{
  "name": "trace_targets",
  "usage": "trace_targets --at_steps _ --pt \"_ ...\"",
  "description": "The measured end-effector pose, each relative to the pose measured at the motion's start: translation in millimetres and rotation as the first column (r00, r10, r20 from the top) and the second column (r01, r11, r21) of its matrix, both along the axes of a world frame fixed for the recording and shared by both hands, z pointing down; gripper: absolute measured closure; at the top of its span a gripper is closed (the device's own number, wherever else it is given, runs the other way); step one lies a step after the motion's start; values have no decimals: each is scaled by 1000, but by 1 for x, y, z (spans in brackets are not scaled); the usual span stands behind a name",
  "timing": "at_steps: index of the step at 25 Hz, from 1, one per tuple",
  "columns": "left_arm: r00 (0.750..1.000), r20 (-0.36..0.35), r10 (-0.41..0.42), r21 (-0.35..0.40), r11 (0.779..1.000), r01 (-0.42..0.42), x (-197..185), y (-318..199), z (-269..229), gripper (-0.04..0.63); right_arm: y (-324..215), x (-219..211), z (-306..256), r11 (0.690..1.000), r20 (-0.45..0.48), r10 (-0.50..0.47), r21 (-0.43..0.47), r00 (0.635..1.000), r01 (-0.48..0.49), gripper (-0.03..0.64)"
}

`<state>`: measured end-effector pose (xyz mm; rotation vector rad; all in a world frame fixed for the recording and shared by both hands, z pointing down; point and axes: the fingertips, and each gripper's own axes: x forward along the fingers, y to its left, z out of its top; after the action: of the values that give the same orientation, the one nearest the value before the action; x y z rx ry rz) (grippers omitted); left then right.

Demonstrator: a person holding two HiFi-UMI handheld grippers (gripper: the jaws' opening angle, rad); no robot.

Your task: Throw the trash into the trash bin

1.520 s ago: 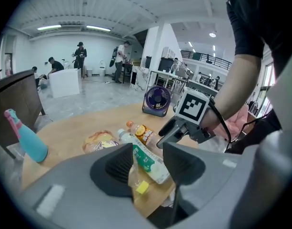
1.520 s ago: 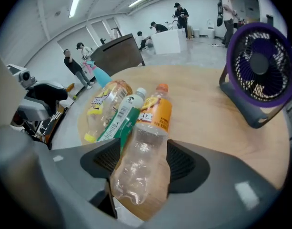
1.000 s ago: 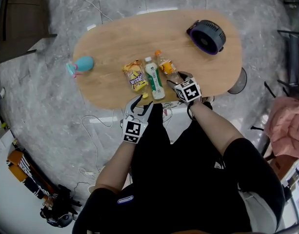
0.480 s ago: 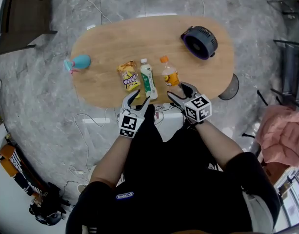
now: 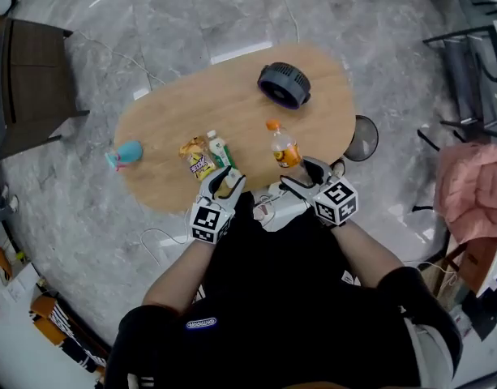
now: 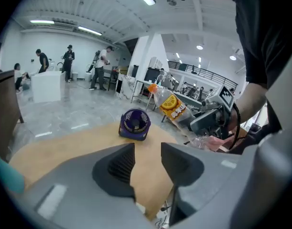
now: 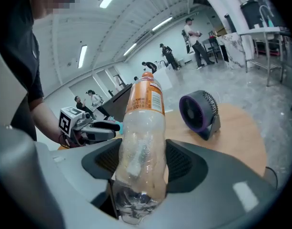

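Clear plastic, crumpled and slick, is all the right gripper (image 7: 142, 171) has to hold. Its jaws stand about half open, pressed on the lower body of the orange-capped bottle (image 7: 142, 128). The bottle stands upright between the pads, lifted off the wooden table (image 5: 175, 112) near its front edge. The left gripper (image 6: 148, 151) holds nothing; its jaws are a little apart, with only tabletop showing between them.

The grip sits low and most of the bottle rises above the pads. A quick swing could therefore tip it over or let it slide out. The soft wall may also buckle and loosen the hold.

A dark round basket (image 5: 362, 139) beside the table's right end is probably the bin, though I cannot be sure. The tabletop hides part of it, so a careless toss could strike the table edge and bounce to the floor. A snack bag (image 5: 195, 159) and a green-labelled bottle (image 5: 221, 151) lie just beyond the left gripper, which could knock them in passing. The fan (image 5: 284, 84) stands well apart.
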<state>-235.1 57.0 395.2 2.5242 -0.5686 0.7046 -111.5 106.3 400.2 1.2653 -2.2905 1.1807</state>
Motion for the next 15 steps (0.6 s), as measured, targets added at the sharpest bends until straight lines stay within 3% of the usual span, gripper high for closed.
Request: trace_targets --at_steps 3,7,9,12,15 --pt "1000 -1 27 35 999 -27 39 -7 -1 422 0 32 -3 997 51 47 59 998 -50 305" --pt "999 13 -45 16 999 44 91 -9 23 430 16 109 13 989 41 127 73 991 -129 306" --pt "1000 -12 25 -14 1000 -25 144 15 31 431 41 164 24 973 35 224 50 974 -226 307" --pt "978 -36 203 -9 979 -204 224 60 37 431 92 225 44 937 38 350 -9 936 -350 307" --pt "959 -62 275 -2 961 -276 282 79 42 431 122 268 59 914 25 405 -35 914 -404 305"
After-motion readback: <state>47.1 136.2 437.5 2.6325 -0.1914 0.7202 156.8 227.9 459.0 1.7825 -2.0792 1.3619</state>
